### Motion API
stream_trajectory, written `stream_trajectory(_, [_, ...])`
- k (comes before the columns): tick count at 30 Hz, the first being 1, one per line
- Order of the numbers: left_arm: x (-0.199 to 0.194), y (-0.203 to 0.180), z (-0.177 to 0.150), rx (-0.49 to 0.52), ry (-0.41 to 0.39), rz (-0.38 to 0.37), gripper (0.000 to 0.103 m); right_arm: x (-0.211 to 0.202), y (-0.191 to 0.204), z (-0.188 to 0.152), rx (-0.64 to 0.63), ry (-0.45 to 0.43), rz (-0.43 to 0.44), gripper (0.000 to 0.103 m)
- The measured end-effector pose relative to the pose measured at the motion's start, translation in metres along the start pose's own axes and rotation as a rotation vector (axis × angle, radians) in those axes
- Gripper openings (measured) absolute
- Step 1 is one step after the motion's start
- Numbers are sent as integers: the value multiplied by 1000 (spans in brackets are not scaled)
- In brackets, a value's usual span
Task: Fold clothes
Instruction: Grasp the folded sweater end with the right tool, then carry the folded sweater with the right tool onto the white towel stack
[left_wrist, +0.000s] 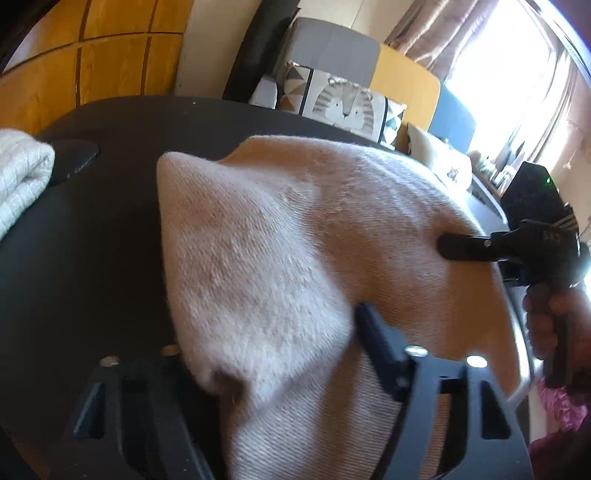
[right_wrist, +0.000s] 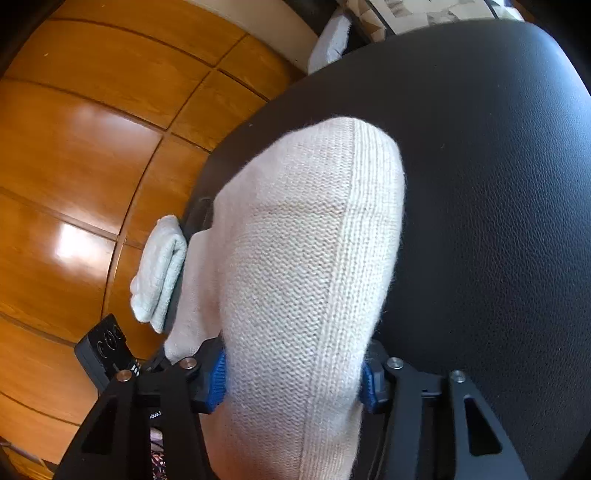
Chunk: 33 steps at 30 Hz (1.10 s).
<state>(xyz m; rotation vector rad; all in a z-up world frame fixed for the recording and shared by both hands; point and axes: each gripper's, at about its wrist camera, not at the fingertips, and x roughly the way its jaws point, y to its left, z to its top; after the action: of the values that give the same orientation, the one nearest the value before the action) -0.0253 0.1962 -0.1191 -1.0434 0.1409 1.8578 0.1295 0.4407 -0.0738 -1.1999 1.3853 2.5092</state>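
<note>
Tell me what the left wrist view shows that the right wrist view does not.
Only the left wrist view shows the lion cushion, the curtained window and the hand holding the right gripper. Only the right wrist view shows the blue pads pressing the cream knit garment. Both show that garment, the folded white cloth and the black surface.

Daylight is pouring through the curtained window (left_wrist: 524, 74), overexposing that corner to white. Glare patches are shining on the glossy orange wooden floor (right_wrist: 74, 243). Fisheye distortion is bending straight lines and darkening corners. The near cream knitted garment (left_wrist: 258, 354) is blurring softly.
</note>
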Motion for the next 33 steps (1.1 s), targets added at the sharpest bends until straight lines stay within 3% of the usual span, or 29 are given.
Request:
stream_trajectory(3, [3,-2,0,-11,-8,19,62,-5,13,0,-57,-15,2,52])
stream_trajectory(5, [2,-1,2,-12,-2,31,74,-5,12,3,-57,-2,-13,52])
stream_trajectory(9, [-2,18,7,-61,29,48,84,-3,0,5,-19,16,-11,52])
stream_trajectory(12, [-5,35,10,-108,45,8,85,-8,-14,-1,12,15,7,52])
stream_trajectory(15, [1,40,14,-140,65,-64,98,-8,-21,-3,30,21,34,54])
stream_trajectory(16, [4,36,16,-127,72,-68,102,-6,-25,-3,39,20,46,54])
stream_trajectory(20, [19,2,8,29,83,48,102,-5,-27,-5,26,15,74,55])
stream_trajectory(21, [20,-5,6,51,81,42,102,-6,-27,-6,18,13,77,55])
stream_trajectory(27, [12,-23,-4,34,25,14,69,-11,-25,-10,-9,-6,56,55])
stream_trajectory(29, [6,-25,-6,16,8,14,44,-11,-18,-10,-38,-18,16,55])
stream_trajectory(33, [-10,-40,-10,58,-45,86,36,-17,7,-11,-133,-52,-38,53])
